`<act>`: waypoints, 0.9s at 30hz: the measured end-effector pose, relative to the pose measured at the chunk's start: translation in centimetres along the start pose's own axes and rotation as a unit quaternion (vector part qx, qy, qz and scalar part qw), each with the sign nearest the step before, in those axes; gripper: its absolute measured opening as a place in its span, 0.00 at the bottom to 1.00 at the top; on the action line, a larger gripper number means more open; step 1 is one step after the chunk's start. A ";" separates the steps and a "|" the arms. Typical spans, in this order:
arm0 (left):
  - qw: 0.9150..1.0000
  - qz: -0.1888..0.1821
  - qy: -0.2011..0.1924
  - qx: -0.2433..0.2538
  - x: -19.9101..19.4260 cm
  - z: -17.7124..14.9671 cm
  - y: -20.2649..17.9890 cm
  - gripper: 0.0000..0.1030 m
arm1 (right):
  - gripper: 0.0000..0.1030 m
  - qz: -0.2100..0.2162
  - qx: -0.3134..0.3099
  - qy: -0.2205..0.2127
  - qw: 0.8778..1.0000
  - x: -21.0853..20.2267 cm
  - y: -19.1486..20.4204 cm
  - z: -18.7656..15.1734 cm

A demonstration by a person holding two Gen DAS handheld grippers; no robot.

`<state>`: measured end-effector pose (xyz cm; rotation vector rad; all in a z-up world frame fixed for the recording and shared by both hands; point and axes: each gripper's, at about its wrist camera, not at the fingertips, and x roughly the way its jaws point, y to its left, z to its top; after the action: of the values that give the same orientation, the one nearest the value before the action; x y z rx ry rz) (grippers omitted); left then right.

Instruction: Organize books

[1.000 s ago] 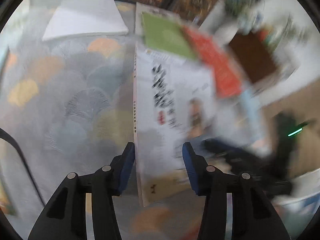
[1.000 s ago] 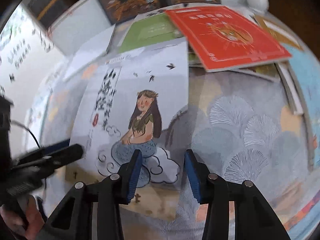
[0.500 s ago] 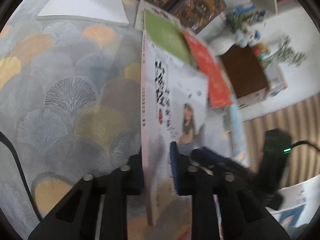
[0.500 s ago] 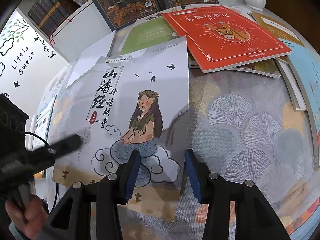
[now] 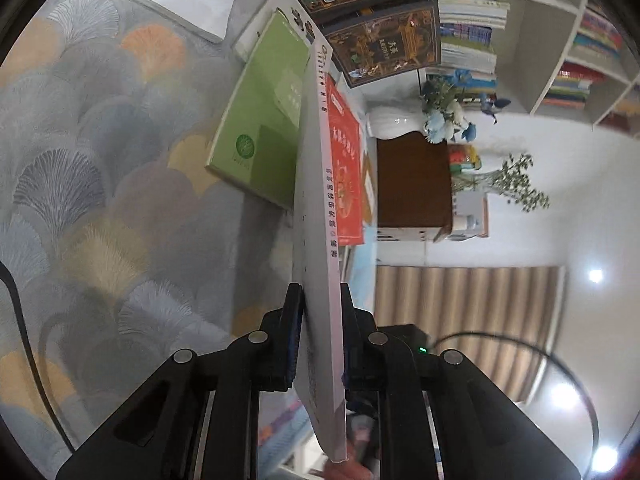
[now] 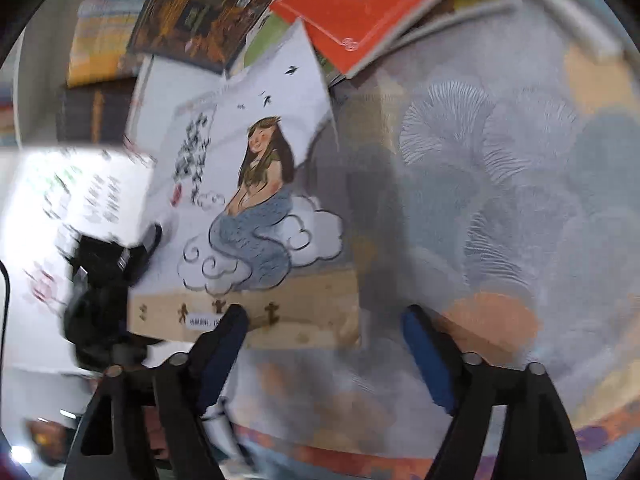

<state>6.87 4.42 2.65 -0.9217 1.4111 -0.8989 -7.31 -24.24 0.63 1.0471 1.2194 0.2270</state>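
Counter [image 5: 100,184] cloth with a fan pattern carries the scattered books. Above it the mermaid book [image 6: 256,216] stands on edge, spine [image 5: 326,216] uppermost, long axis running away towards the green book [image 5: 264,128] and red book [image 6: 360,8]. Left tool [image 5: 320,340] is pressed tight on its near corner. Right tool [image 6: 324,344] has just spread wide, nothing between its pads, just beside the book's lower edge.

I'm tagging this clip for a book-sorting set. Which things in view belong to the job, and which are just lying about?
Part of the job:
- white mermaid book, clamped edge-on in the left gripper
- right gripper, jaws just opened, nothing between them
- green book
- red book
- dark ornate books

Just lying about:
- patterned tablecloth
- white vase with flowers
- brown box
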 end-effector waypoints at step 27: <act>0.971 0.107 -0.164 0.139 -10.1 5.1 -4.3 0.12 | 0.24 -0.082 -0.340 -0.058 0.935 4.1 21.3 3.7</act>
<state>12.31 11.97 10.34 -0.6559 1.0457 -0.7191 5.28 -12.00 13.93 0.3481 0.9998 0.4152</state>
